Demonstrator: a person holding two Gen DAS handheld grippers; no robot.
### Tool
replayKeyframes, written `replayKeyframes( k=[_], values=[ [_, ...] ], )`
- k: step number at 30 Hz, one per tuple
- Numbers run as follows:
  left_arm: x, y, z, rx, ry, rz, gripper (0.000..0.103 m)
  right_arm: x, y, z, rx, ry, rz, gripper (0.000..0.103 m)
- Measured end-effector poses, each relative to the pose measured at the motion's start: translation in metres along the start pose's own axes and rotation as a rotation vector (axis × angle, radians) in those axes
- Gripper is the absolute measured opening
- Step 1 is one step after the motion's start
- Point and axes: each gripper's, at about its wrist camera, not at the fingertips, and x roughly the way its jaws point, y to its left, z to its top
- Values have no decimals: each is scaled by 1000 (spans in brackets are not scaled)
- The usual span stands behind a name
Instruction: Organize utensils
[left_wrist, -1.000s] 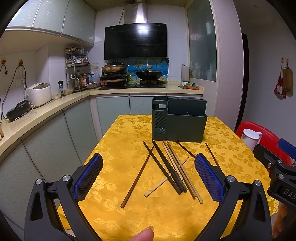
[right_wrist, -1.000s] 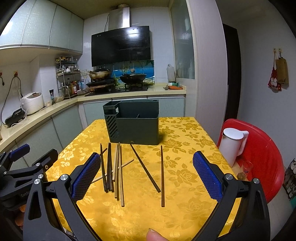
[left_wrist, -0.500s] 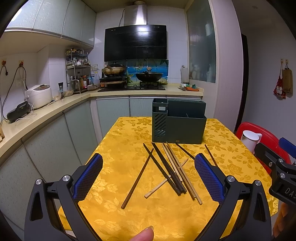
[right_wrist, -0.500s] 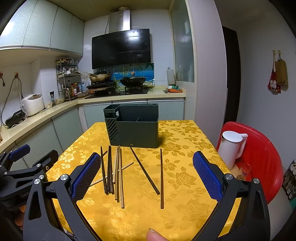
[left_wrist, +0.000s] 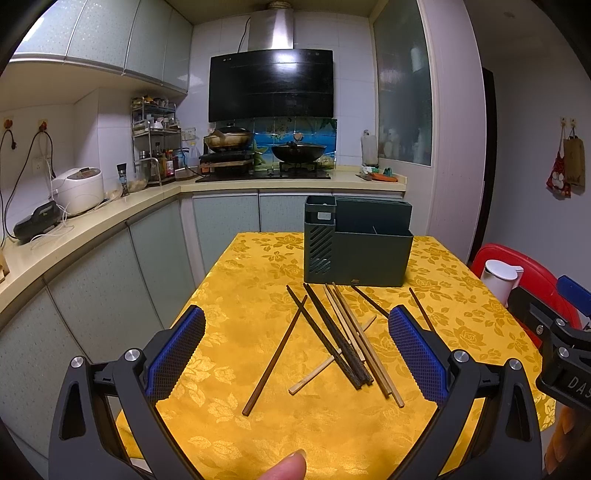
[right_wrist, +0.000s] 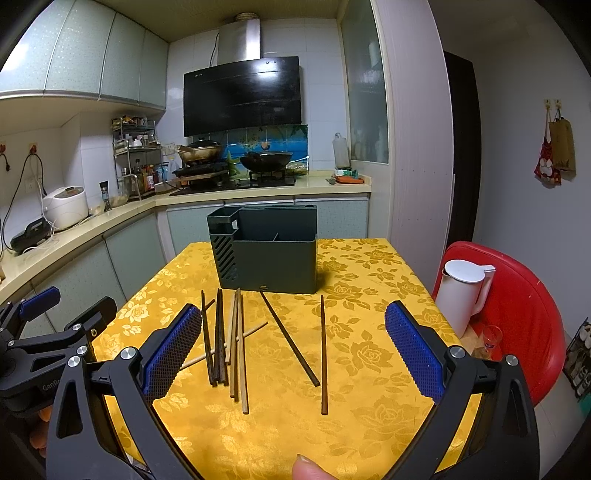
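Left gripper (left_wrist: 295, 350): black frame with blue ribbed pads, jaws wide apart and holding nothing, above the near edge of the table.
Right gripper (right_wrist: 291, 350): same build, jaws wide apart and holding nothing, just beside the left one.
Table: covered by a yellow floral tablecloth (left_wrist: 236, 295).
Chopsticks: a loose pile of dark and pale wooden chopsticks (left_wrist: 345, 345) lies flat on the cloth, several crossing; one dark brown chopstick (left_wrist: 275, 350) lies to their left.
Stray pair: two dark chopsticks (right_wrist: 323, 350) lie apart from the pile, on its right.
Holder: a dark green plastic utensil holder (right_wrist: 266, 254) with a slotted side compartment stands upright just beyond the chopsticks' far ends.
Right of table: a white lidded jug (right_wrist: 461, 295) on a red plastic chair (right_wrist: 524, 314).
Far: kitchen counter with two woks (left_wrist: 299, 151) on the stove.
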Motion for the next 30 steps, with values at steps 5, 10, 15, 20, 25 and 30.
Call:
replayKeyframes(
  k=[5, 10, 15, 20, 25, 30],
  values=[
    [0, 0, 0, 0, 0, 0, 96, 0, 0, 0, 1, 1, 0, 97],
    [0, 0, 1, -1, 0, 1, 96, 1, 0, -1, 0, 1, 0, 97],
    [0, 0, 0, 0, 0, -1, 96, 1, -1, -1, 0, 1, 1, 97],
    [0, 0, 0, -2, 1, -1, 96, 1, 0, -1, 1, 1, 0, 97],
    [0, 0, 0, -1, 3, -1, 96, 1, 0, -1, -1, 2, 0, 97],
    [2, 2, -3, -3, 11, 2, 96, 2, -2, -3, -1, 10, -5, 97]
  ],
)
